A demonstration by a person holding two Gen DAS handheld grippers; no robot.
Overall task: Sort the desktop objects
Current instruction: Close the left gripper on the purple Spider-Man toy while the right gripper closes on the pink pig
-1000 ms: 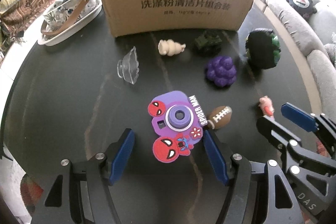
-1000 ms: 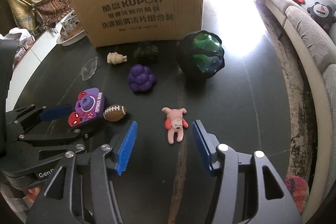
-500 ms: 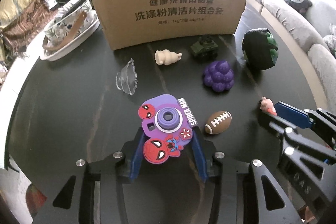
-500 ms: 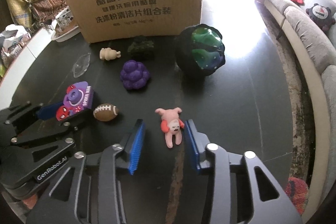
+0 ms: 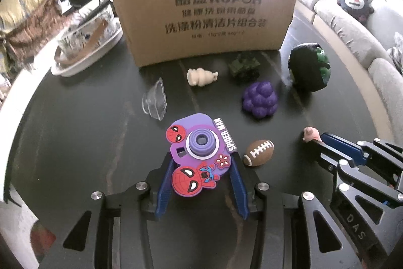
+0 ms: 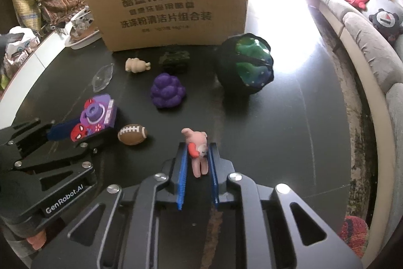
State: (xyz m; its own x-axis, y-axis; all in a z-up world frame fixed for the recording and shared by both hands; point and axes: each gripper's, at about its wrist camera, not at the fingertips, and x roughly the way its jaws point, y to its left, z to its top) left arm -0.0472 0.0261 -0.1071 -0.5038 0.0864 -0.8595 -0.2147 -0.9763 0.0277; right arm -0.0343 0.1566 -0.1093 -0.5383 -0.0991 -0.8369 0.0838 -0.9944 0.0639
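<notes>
A purple Spider-Man toy camera (image 5: 199, 153) sits between the blue pads of my left gripper (image 5: 201, 165), which is shut on its lower part. From the right wrist view the same toy camera (image 6: 97, 116) shows at the left, held in the left gripper (image 6: 75, 132). My right gripper (image 6: 199, 150) is shut on a small pink pig figure (image 6: 197, 143), its pads pressed against both sides. In the left wrist view only the pig's head (image 5: 311, 134) pokes out past the right gripper (image 5: 327, 143). A brown toy football (image 5: 259, 152) lies between the two grippers.
On the dark round table (image 5: 75, 130) lie a purple grape cluster (image 5: 260, 102), a cream figure (image 5: 200, 77), a green toy tank (image 5: 244, 66), a clear plastic piece (image 5: 155, 102) and a black-and-green ball (image 6: 245, 63). A cardboard box (image 5: 204, 19) stands behind; a white dish (image 5: 85, 47) sits far left.
Both grippers went from wide open to shut: the left closed on the toy camera, the right on the pink pig. Neither toy has shifted on the table.
</notes>
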